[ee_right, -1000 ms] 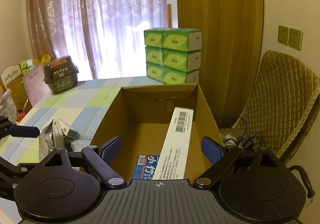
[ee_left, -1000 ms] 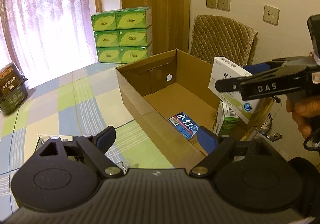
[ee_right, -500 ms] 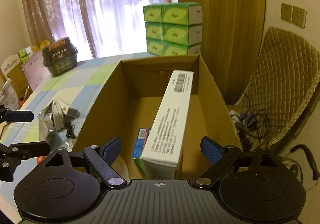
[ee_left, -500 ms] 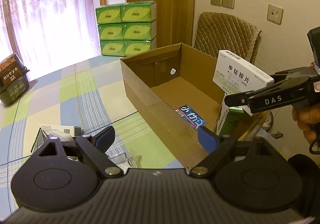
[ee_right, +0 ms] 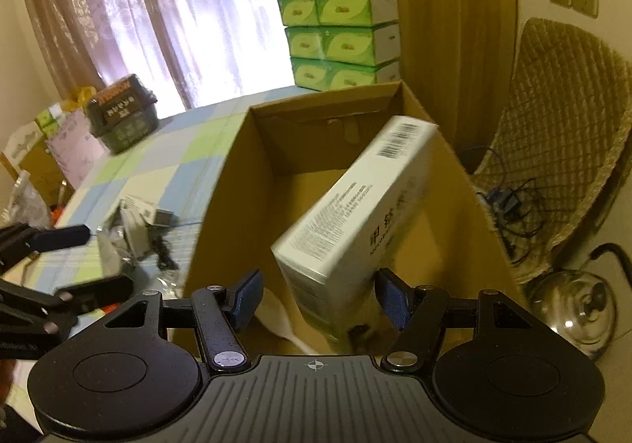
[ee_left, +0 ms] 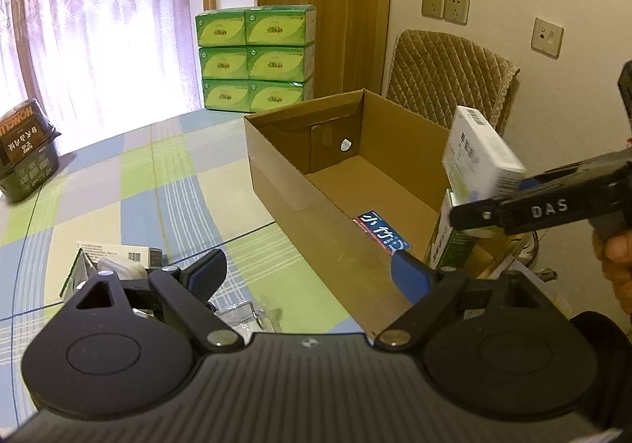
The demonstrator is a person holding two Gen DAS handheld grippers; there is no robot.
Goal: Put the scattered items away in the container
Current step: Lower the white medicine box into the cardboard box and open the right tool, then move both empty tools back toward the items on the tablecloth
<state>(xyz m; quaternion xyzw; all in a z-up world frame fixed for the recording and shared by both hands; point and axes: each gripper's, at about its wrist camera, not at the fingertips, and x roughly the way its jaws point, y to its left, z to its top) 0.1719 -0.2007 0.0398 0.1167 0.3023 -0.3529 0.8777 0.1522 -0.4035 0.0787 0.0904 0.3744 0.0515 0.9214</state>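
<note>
The left hand-held gripper (ee_left: 304, 269) hangs wide open and empty over the checked table (ee_left: 118, 182), near loose packets (ee_left: 114, 257). The right hand-held gripper (ee_right: 316, 297) has its jaws spread, with the tilted white box (ee_right: 355, 214) between them above the cardboard box (ee_left: 316, 214); whether they touch it is unclear. A blue packet (ee_left: 381, 231) lies inside. Beyond stand green tissue packs (ee_left: 254, 58).

An open brown cardboard box (ee_left: 316, 182) sits on the checked tablecloth (ee_left: 118, 182). Inside it a flat blue packet (ee_left: 381, 231) lies on the floor, and a long white carton (ee_right: 355, 206) tilts above the near end. Left of the box lie scattered small packets (ee_left: 114, 257). Behind it stand stacked green tissue packs (ee_left: 256, 56); a quilted chair (ee_left: 442, 79) stands to its right.
</note>
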